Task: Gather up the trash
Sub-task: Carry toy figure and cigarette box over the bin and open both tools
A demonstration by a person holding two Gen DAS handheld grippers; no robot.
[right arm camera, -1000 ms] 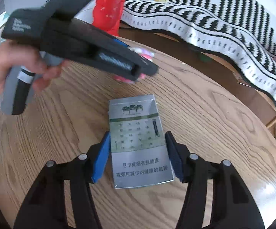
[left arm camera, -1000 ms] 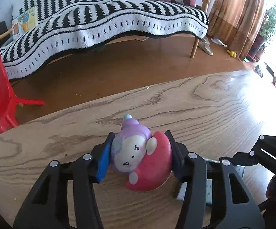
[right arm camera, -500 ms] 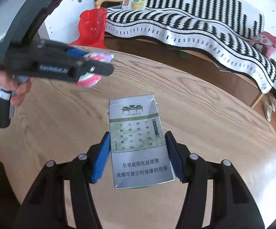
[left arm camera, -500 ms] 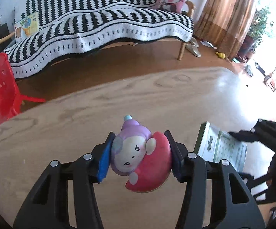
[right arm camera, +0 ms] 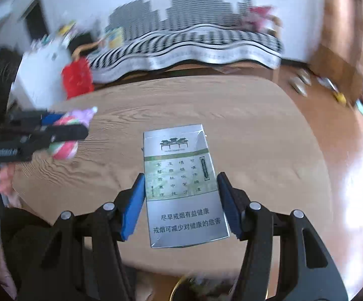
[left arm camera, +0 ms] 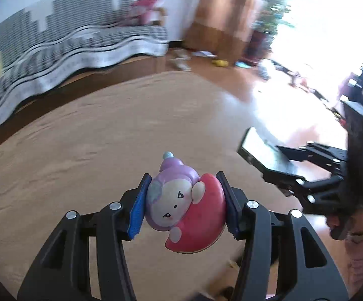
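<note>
Left wrist view: the left gripper (left arm camera: 184, 204) is clenched on a small toy figure (left arm camera: 181, 207), its blue pads (left arm camera: 137, 209) pressed against the toy's two sides at roughly half spread. The toy, a purple-hooded doll on a red crescent base, lies tilted between the fingers with its capped head pointing toward 11 o'clock and its red base toward 5 o'clock, held above the round wooden table (left arm camera: 106, 135). At 3 o'clock the right gripper (left arm camera: 269, 160) appears, gripped by a hand (left arm camera: 342, 223) and carrying a flat pack seen nearly edge-on.

From the right wrist view, the right gripper (right arm camera: 180, 202) grasps a silver and green cigarette pack (right arm camera: 182, 188), pads (right arm camera: 132, 207) flat on its two long edges. The pack's long axis runs 12 to 6 o'clock, in line with the fingers, printed face up, its far end jutting well past the fingertips over the table (right arm camera: 256, 135). At 9 o'clock the left gripper (right arm camera: 63, 131) holds the toy (right arm camera: 67, 138), well apart from the pack. Background is motion-blurred.
</note>
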